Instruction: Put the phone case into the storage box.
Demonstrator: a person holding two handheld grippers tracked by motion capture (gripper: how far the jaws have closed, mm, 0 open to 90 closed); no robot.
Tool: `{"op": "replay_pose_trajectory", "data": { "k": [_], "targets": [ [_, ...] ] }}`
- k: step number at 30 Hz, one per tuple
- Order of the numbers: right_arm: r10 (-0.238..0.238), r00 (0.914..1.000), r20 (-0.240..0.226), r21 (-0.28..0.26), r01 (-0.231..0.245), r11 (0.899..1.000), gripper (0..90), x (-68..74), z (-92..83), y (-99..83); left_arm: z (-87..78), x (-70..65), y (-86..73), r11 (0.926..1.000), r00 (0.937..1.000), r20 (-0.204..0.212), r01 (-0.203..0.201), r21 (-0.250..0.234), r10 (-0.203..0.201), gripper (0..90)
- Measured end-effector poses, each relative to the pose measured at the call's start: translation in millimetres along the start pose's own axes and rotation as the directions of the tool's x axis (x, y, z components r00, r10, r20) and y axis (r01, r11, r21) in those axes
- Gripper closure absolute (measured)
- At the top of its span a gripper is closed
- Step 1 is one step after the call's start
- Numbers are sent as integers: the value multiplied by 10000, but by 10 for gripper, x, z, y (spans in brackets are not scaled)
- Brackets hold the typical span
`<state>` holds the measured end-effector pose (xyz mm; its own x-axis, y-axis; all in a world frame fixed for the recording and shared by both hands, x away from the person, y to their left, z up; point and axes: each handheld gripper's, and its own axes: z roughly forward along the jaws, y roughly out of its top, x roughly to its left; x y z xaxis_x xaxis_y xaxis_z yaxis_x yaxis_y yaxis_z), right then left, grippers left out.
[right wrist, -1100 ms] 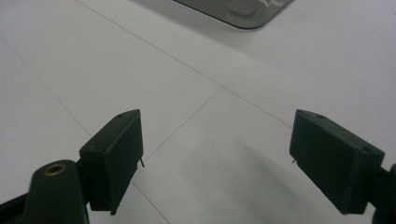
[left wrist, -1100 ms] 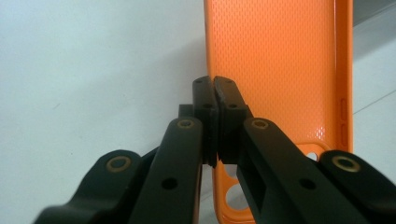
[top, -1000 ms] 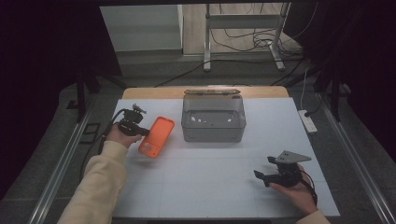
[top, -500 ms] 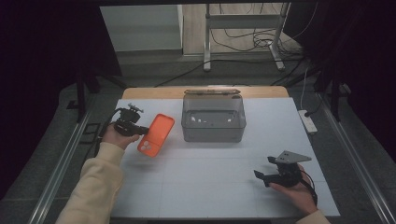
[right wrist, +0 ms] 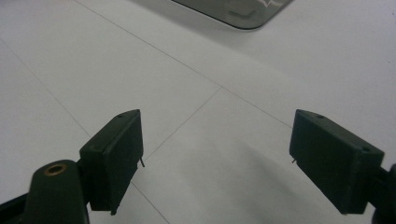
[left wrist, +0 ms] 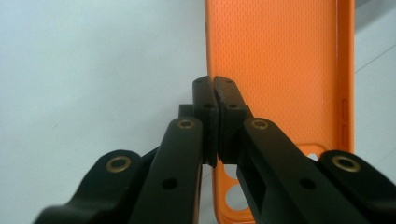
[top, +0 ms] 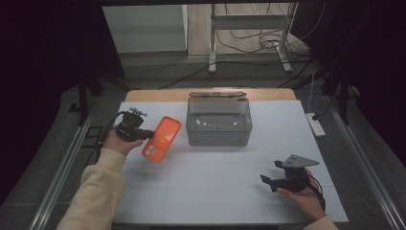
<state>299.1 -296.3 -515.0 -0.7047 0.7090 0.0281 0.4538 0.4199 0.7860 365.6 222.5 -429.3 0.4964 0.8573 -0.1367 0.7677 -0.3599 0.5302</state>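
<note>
The left gripper [top: 143, 133] has its jaws pinched tight on the edge of a soft orange phone case [top: 162, 138], carried tilted above the white table [top: 215, 191]. A clear grey plastic box [top: 219, 122] with its lid open stands just to the case's right. The case's long axis slants toward the box. The right gripper [top: 272, 181], spread wide and holding nothing, sits well apart near the front edge.

An orange phone case [top: 161, 139] with a fine dotted texture, a smoky grey box [top: 219, 120], black tools, a white surface [top: 215, 191] with thin grid lines.
</note>
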Motion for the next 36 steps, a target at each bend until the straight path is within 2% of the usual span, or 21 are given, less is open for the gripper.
{"op": "replay_pose_trajectory", "data": {
  "k": [14, 18, 36],
  "targets": [
    [-12, 10000, 74, -71, 12, 10000, 180, 6, -9, 4, -52, -146, -3, 9980, 9983, 188, -545, -326, 551, 885],
    [-15, 10000, 72, -70, 16, 10000, 180, 7, -9, 4, -58, -205, -1, 9958, 9966, 180, -792, -471, 801, 885],
    [13, 10000, 98, -183, -11, 9998, 182, 8, -18, 4, -41, -408, 10, 9854, 9880, 493, -1411, -953, 1463, 885]
  ]
}}
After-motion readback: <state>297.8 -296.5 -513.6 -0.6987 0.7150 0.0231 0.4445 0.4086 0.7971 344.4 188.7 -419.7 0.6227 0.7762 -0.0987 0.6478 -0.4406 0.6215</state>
